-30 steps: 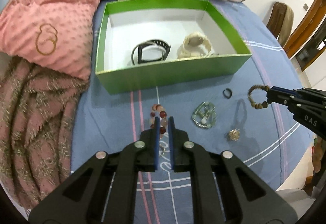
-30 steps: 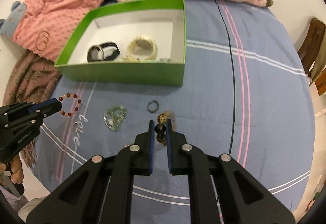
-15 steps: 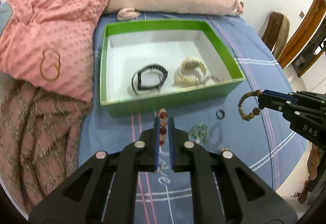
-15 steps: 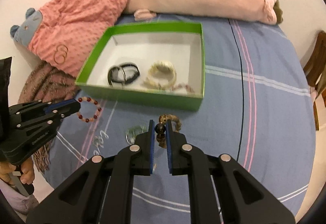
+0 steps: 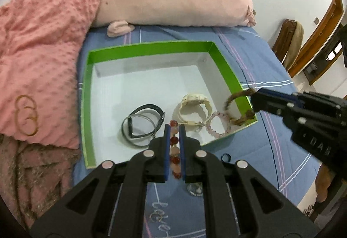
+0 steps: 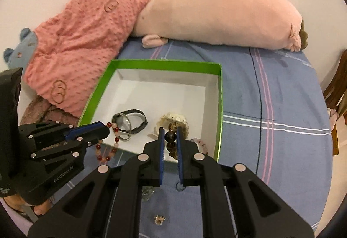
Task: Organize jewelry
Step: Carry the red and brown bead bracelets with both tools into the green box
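Both claws now over green box (image 5: pixel 227 69); left claw (image 5: pixel 174 129) clamped on red bracelet (image 5: pixel 174 140), right claw (image 6: pixel 169 136) on brown bracelet (image 6: pixel 171 137)

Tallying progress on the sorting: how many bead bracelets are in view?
3: red bead bracelet in left gripper, brown bead bracelet in right gripper, pink bead bracelet inside green box.

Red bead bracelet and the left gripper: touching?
Touching. In the left wrist view the red bead bracelet sits pinched between the left gripper's shut fingers; the right wrist view shows it dangling from them over the green box's near edge.
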Motion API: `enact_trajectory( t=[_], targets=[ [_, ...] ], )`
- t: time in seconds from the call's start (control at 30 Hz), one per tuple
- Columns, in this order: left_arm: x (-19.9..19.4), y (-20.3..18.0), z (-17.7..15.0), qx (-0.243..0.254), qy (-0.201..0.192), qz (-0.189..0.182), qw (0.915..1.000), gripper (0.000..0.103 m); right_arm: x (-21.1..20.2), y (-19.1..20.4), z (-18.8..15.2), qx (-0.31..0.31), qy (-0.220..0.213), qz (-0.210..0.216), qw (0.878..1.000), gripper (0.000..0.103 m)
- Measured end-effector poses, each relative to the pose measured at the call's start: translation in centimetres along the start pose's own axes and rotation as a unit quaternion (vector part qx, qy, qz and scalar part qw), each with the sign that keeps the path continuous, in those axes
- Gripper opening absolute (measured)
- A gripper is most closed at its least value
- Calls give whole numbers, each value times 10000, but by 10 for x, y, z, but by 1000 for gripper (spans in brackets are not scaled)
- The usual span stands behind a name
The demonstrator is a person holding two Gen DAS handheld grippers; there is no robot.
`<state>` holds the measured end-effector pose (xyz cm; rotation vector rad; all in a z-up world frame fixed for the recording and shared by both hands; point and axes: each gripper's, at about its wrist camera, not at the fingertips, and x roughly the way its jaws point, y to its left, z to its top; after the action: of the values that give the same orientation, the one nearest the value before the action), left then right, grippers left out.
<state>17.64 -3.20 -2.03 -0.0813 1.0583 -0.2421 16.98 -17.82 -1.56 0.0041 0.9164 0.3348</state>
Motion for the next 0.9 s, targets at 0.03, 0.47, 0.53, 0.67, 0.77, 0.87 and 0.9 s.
enact_trajectory(
  t=[0.03, 0.47, 0.53, 0.67, 0.77, 0.87, 0.9],
  targets=[
    [8, 2, 2, -31, 66, -19, 10000, 8, 7, -1, 0, 10, 52, 0, 10000, 10],
    [-6, 7, 25, -114, -125, -222, 9996, 8, 45, -9, -5, 183, 413, -31, 9990, 10],
    [-6, 6, 26, -117, -149, -260, 9995, 8, 39, -9, -1, 191, 333, -8, 9993, 10],
    [-2, 8, 24, -184, -81, -258, 9995, 8, 26, -9, 5, 203, 181, 8, 9996, 10],
    [-2, 9, 22, -219, -75, -290, 9993, 8, 14, -7, 9, 179, 56, 50, 9998, 10],
    [-6, 9, 23, -223, -117, -284, 9993, 8, 5, -6, 13, 163, -43, 81, 9998, 10],
    [-8, 9, 24, -223, -144, -287, 9992, 8, 2, -5, 14, 148, -80, 86, 9998, 10]
  ],
)
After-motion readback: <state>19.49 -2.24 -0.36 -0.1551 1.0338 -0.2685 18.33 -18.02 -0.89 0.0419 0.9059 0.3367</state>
